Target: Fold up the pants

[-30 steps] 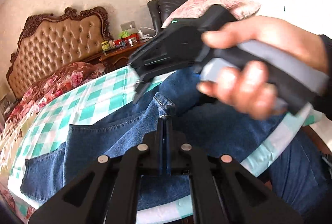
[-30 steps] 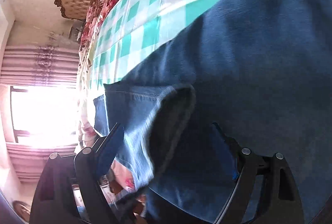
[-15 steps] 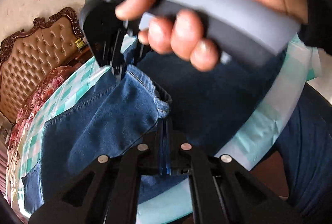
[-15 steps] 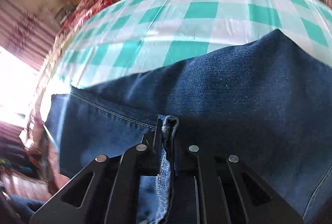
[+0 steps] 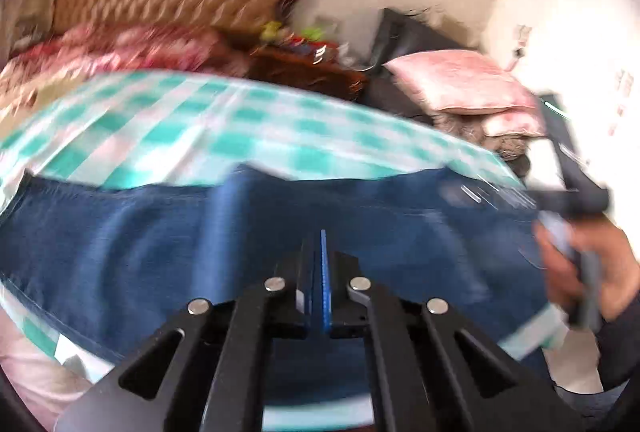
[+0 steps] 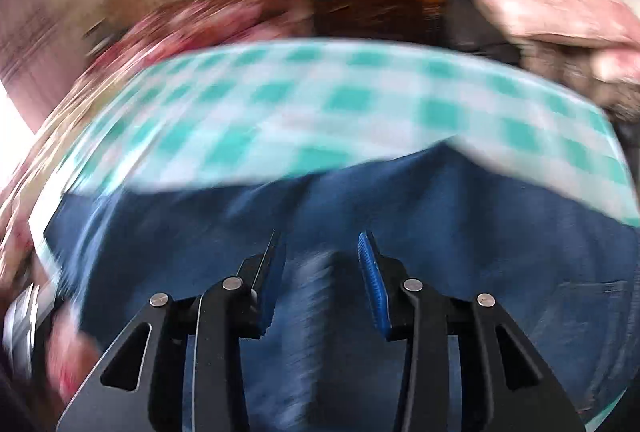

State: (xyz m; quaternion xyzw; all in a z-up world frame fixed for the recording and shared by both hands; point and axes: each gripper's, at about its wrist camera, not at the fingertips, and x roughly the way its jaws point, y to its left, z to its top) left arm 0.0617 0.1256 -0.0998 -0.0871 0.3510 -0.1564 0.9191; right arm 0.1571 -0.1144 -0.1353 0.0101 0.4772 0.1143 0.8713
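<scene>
Viewing L wrist: left claw (image 5: 322,272) clenched, no cloth seen btwn pads; pants (image 5: 160,252) spread across checked desk (image 5: 200,128).
R wrist: right claw (image 6: 320,264) released, hovering over pants (image 6: 480,232); denim ridge below.
Risk: heavy blur suggests fast moves; a loose grab could drag the fold askew.
Writing: none legible.

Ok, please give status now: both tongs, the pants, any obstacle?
Left tongs shut, nothing visibly held. Right tongs open over the jeans. Jeans flat on checkered tablecloth. Views blurred; no obstacle seen.
</scene>
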